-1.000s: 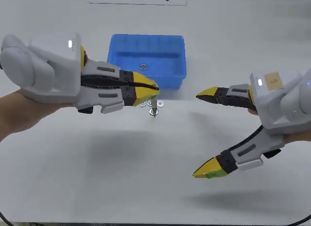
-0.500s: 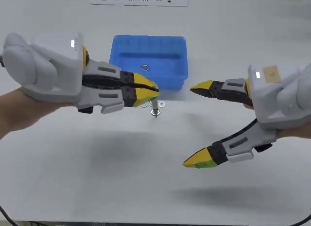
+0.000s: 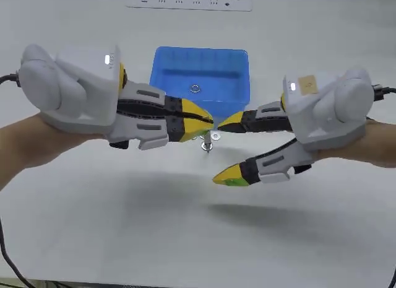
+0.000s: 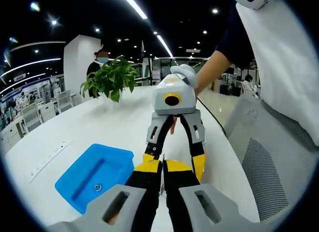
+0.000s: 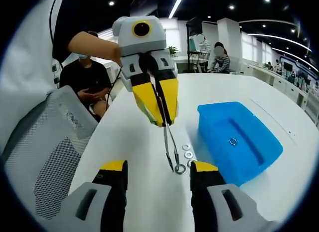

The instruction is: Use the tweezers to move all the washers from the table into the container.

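Across the head view the white bench (image 3: 185, 232) runs from edge to edge, with a power strip (image 3: 189, 1) lying at its 12 o'clock edge. The blue container (image 3: 238, 99) stands open side up toward 12 o'clock from the middle of the bench, well short of the strip.

The left gripper (image 3: 207, 119) reaches in from 9 o'clock. Its fingers (image 3: 192, 108) are pressed together on the tweezers (image 3: 207, 141), which hang down from the yellow tips toward the bench, just in front of the container's near wall. The right gripper (image 3: 221, 149) comes in from 3 o'clock with its fingers spread wide and nothing between them. Its upper tip almost meets the left gripper's tips, and its lower tip points toward 9 o'clock above bare bench.

In the right gripper view the tweezers slant down to a small group of loose washers (image 5: 188, 154) on the bench, just beside the container's wall at its 6 o'clock side as the head view has it. The prongs end at the nearest washer (image 5: 180, 168) and touch it (whether they actually pinch it I cannot tell). Two more of the group lie just beyond it, close together. A single washer (image 3: 195, 88) lies flat on the container's floor, near the middle and apart from every wall.
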`<state>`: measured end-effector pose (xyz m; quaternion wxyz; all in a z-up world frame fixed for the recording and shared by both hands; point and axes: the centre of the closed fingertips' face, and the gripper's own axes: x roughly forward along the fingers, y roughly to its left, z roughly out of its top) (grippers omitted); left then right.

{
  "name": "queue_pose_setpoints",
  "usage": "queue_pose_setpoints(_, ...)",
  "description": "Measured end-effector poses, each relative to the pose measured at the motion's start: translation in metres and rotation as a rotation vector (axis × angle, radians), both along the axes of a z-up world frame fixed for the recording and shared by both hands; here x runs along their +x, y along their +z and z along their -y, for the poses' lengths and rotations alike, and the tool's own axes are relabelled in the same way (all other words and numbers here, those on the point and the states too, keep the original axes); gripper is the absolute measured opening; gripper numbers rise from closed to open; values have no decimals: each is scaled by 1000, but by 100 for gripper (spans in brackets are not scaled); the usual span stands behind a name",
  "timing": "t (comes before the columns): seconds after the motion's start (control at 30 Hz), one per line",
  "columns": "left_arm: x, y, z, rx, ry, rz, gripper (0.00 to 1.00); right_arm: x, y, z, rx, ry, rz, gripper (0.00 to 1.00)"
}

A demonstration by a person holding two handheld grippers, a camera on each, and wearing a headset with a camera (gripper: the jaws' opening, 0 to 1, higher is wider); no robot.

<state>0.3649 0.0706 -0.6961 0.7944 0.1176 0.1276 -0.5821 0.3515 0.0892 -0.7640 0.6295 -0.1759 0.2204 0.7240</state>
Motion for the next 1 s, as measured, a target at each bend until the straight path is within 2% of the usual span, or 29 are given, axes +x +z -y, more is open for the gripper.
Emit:
queue_pose_setpoints(0.13,0,-1,0,-1,1,-1,5,1,-6,-8,-7,11,-14,37)
queue_pose_setpoints(0.2,0,-2,0,-3,2,-3,5,4,-9,-9,-16,17,16,30)
queue_pose_setpoints(0.37,0,-3,3,-6,1,-2,5,9,-8,-12,-15,9,23,24)
queue_pose_setpoints(0.47,0,-3,4,-8,2,-3,5,10,-9,-11,-23,23,48,18)
queue_pose_setpoints(0.63,-2,-4,5,-7,1,-3,5,7,-9,-11,-34,48,72,14)
queue_pose_setpoints(0.7,-1,-3,4,2,5,14,5,6,-10,-12,-39,58,85,13)
queue_pose_setpoints(0.83,-3,-3,6,0,-2,6,5,6,-10,-11,-44,72,98,11)
queue_pose_setpoints(1.0,0,-2,7,5,12,6,5,8,-9,-10,-47,81,122,10)
